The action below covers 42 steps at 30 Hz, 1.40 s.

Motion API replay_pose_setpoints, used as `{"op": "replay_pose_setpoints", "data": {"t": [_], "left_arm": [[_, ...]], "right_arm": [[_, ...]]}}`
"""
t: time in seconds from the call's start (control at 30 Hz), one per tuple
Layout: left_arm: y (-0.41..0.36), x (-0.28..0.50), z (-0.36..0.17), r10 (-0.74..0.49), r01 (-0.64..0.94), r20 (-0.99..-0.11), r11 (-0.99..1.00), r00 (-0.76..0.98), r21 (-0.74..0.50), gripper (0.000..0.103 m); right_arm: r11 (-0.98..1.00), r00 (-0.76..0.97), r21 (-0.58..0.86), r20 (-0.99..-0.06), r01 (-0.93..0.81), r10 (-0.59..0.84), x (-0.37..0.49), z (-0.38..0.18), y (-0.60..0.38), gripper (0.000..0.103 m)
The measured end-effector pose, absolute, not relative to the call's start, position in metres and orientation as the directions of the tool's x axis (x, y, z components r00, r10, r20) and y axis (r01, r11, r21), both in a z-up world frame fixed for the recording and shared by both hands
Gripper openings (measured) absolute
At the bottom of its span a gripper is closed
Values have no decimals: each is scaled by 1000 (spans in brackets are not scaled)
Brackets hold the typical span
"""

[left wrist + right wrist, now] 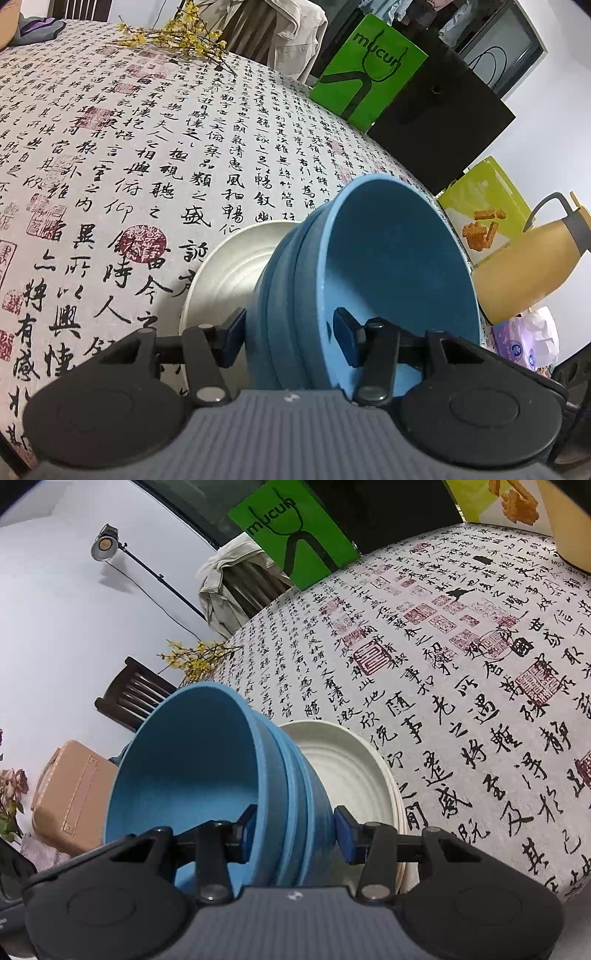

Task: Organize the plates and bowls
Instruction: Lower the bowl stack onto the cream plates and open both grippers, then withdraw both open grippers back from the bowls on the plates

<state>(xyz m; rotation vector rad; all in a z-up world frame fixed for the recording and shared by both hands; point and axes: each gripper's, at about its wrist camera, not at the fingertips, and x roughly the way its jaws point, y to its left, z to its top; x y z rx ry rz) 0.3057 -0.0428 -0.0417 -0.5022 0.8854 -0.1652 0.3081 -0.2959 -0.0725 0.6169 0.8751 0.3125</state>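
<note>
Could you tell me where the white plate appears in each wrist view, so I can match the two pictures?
Left wrist: the white plate sits low and left of centre, partly behind the stacked blue bowls.
Right wrist: the plate sits low and right of centre, behind the bowls.
Shared landmark: the green box at the table's far edge.

Bright even light, sharp, fisheye-warped edges

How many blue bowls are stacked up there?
3, by the rims showing: blue bowls nested together, held by both grippers over the white plate. More could hide inside.
</note>
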Motion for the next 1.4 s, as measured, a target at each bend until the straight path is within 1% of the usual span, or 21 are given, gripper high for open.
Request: {"op": "replay_pose_setpoints", "data": {"t": [0.07,0.13,0.17,0.23,0.27,0.33,0.37,0.47,0.53,0.57,0.6,0.7,0.77,0.83,0.97,1.1,1.27,1.4], "left_arm": [[-44,306,-42,-343,-53,-696,876,631,-480,55],[-43,304,-41,-342,-43,-689,878,639,-476,58],[-43,302,-39,-343,-36,-681,879,647,-476,60],[-42,297,-34,-334,-23,-663,883,670,-468,67],[-41,294,-32,-325,-20,-655,887,682,-461,73],[-42,287,-27,-306,-10,-636,897,708,-443,74],[-43,283,-25,-298,-2,-626,902,721,-432,76],[-44,267,-20,-295,25,-585,906,755,-423,85],[-43,253,-16,-285,43,-548,910,787,-413,93],[-43,246,-14,-280,51,-525,912,804,-408,102],[-43,235,-12,-269,58,-496,915,826,-400,103],[-47,206,-9,-215,72,-421,941,881,-330,103],[-50,186,-9,-183,76,-370,955,911,-286,103],[-53,168,-12,-166,80,-334,963,928,-256,103],[-61,136,-25,-109,55,-298,982,948,-182,103],[-68,100,-40,-41,19,-254,996,966,-89,103],[-76,59,-55,-15,16,-206,1000,978,5,103],[-77,44,-63,-8,13,-207,1000,978,20,103]], "right_arm": [[784,610,621,-615,-18,501,309,-72,-296,47],[781,614,623,-605,-31,507,309,-70,-296,53],[785,620,619,-600,-41,506,309,-68,-296,54],[794,637,605,-590,-58,496,305,-63,-295,56],[794,643,604,-583,-66,497,304,-61,-296,58],[788,655,610,-560,-88,507,300,-58,-298,64],[787,663,609,-549,-100,509,296,-56,-299,65],[790,691,595,-511,-144,511,283,-48,-301,71],[791,712,586,-479,-175,513,272,-42,-304,78],[792,722,580,-463,-191,514,266,-39,-305,81],[792,732,575,-446,-206,515,261,-37,-308,84],[784,757,560,-381,-269,531,239,-30,-315,85],[784,775,540,-337,-306,534,222,-27,-319,92],[789,797,516,-292,-334,529,203,-27,-323,103],[804,827,475,-238,-358,509,169,-32,-331,103],[843,857,407,-222,-352,465,136,-39,-335,103],[916,904,251,-217,-312,367,93,-47,-333,103],[943,918,137,-222,-303,327,66,-54,-325,103]]}}
